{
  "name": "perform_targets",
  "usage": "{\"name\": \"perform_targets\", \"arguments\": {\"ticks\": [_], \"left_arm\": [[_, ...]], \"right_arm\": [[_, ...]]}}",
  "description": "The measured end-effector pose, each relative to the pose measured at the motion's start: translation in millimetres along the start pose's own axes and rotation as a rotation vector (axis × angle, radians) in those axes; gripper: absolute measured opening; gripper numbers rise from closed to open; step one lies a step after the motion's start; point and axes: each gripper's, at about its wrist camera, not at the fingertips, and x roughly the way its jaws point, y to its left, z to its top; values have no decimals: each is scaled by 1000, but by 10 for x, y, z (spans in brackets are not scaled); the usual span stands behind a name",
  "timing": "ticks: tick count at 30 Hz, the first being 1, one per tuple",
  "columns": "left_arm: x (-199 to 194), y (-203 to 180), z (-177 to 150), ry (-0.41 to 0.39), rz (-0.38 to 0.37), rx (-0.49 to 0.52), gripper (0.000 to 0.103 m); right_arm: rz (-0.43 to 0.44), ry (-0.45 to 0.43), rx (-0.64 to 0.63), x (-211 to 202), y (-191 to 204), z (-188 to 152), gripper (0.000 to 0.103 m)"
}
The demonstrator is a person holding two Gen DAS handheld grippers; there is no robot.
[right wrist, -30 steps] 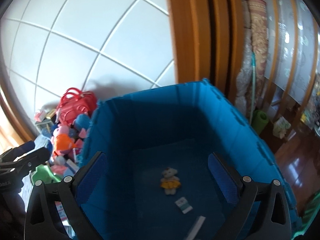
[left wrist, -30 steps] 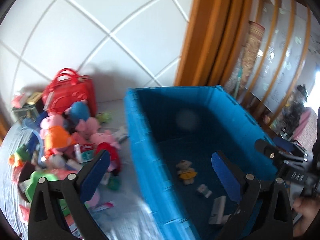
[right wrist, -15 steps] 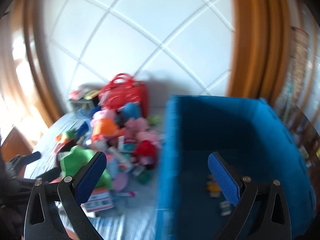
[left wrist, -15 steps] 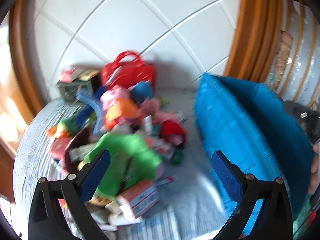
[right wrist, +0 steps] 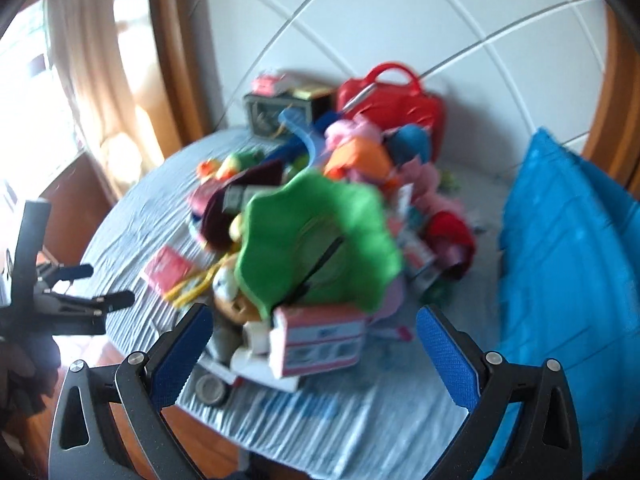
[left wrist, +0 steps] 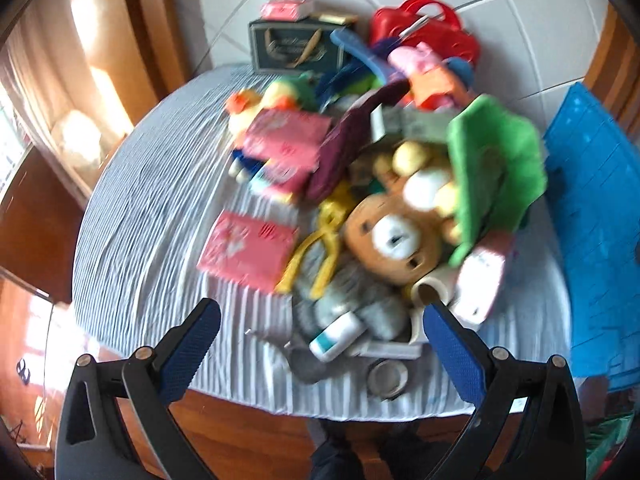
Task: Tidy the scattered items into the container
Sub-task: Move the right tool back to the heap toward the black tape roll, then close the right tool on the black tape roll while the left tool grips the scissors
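A heap of toys and boxes lies on a striped cloth: a brown bear plush (left wrist: 394, 236), a green plush (left wrist: 496, 168) (right wrist: 316, 236), pink boxes (left wrist: 248, 250), a red handbag (left wrist: 428, 28) (right wrist: 394, 100). The blue container (left wrist: 596, 216) (right wrist: 568, 264) stands at the right of the heap. My left gripper (left wrist: 322, 338) hangs open above the heap's near edge, holding nothing. My right gripper (right wrist: 312, 340) is also open and empty, over a pink-and-white box (right wrist: 320, 340). The left gripper (right wrist: 80, 292) also shows in the right wrist view, at the left edge.
The table's near edge drops to a wooden floor (left wrist: 248, 436). A dark box (left wrist: 296, 46) stands against the tiled wall behind the heap. A roll of tape (left wrist: 388, 378) lies near the cloth's front edge. Bare cloth (left wrist: 144, 208) stretches to the left of the heap.
Both grippers have swung left, away from above the blue container and over to the toy heap. Both stayed open and empty.
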Motion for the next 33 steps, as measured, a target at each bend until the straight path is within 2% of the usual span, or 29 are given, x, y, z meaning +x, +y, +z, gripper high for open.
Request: {"name": "perform_targets", "arguments": {"ticks": [5, 9, 12, 18, 24, 29, 31, 33], "left_arm": [[442, 278, -436, 104, -4, 10, 103], [798, 336, -715, 176, -34, -7, 103], [1023, 307, -827, 194, -44, -13, 103], [1458, 183, -872, 209, 4, 44, 103], [1627, 286, -870, 206, 15, 38, 103], [1602, 477, -839, 187, 42, 15, 103], [1596, 561, -816, 183, 34, -6, 103], [1582, 605, -792, 177, 9, -20, 103]], "right_arm": [[72, 111, -11, 599, 488, -462, 103], [84, 157, -100, 1013, 879, -838, 103], [95, 197, -121, 1292, 1065, -1089, 103], [82, 251, -100, 1743, 1197, -1480, 103], [30, 199, -125, 1898, 1307, -1578, 100], [40, 216, -109, 2027, 1344, -1616, 96], [42, 210, -113, 2034, 1378, -1612, 92], [35, 210, -120, 2053, 1419, -1604, 91]]}}
